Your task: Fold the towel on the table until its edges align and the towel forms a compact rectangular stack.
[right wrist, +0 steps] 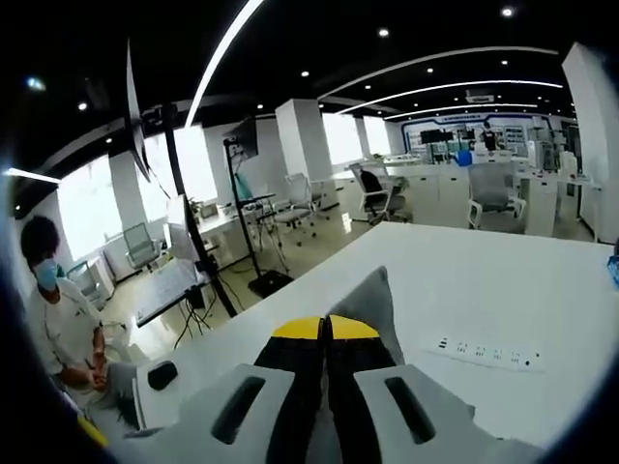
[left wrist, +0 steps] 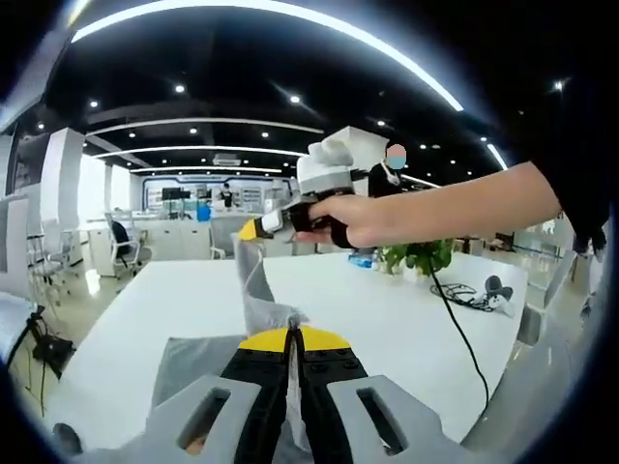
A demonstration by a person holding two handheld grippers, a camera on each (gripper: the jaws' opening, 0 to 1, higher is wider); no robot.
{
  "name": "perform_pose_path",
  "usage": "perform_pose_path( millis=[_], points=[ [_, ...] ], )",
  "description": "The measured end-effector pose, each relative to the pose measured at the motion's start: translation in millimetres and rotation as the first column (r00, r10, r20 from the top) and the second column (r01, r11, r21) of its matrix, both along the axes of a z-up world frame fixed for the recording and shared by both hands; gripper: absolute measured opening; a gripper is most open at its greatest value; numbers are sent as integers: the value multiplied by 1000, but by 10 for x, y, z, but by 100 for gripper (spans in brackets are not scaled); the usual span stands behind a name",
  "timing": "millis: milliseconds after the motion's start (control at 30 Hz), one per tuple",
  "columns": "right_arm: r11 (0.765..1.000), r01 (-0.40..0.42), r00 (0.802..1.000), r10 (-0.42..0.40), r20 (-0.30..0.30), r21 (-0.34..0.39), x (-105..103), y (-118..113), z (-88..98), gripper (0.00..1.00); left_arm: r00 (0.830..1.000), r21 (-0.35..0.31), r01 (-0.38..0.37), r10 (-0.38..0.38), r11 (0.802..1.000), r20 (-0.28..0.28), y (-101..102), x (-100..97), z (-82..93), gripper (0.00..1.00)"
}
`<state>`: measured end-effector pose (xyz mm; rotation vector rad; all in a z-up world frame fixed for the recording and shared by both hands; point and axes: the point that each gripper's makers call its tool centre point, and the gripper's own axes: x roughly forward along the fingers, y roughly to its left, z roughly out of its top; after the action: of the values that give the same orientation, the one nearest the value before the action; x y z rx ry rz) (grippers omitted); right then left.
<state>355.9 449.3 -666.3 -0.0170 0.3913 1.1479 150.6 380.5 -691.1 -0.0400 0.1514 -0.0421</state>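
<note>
The grey towel (left wrist: 257,295) hangs stretched between both grippers above the white table (left wrist: 387,319). My left gripper (left wrist: 293,337) is shut, with towel cloth pinched between its yellow tips. In the left gripper view the right gripper (left wrist: 251,230), held by a person's hand (left wrist: 353,220), is raised higher and grips the towel's upper end. More of the towel (left wrist: 184,360) lies on the table to the left of my jaws. In the right gripper view the right gripper (right wrist: 324,330) is shut on a grey towel corner (right wrist: 372,302) that sticks up past its tips.
A potted plant (left wrist: 418,256), a black cable (left wrist: 455,324) and a small black device (left wrist: 495,288) sit at the table's far right. A white power strip (right wrist: 484,354) lies on the table (right wrist: 503,280). A seated person (right wrist: 58,333) and office chairs (right wrist: 372,193) are beyond the edge.
</note>
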Motion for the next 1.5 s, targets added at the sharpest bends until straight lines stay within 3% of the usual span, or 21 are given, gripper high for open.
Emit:
perform_pose_path(
  millis=[200,933,1500],
  points=[
    [1000,-19,1000,19,-8,-23,-39,125,-116,0,997,-10,-65,65,998,-31,226,-81,-137,2],
    [995,-82,996,79,-44,-59,-241,642,-476,0,977,-70,-191,182,979,-113,613,-338,-587,2],
    [990,-95,990,83,-110,-101,-329,1160,-1061,0,947,-142,-295,269,945,-177,1009,-439,-989,2]
  ],
)
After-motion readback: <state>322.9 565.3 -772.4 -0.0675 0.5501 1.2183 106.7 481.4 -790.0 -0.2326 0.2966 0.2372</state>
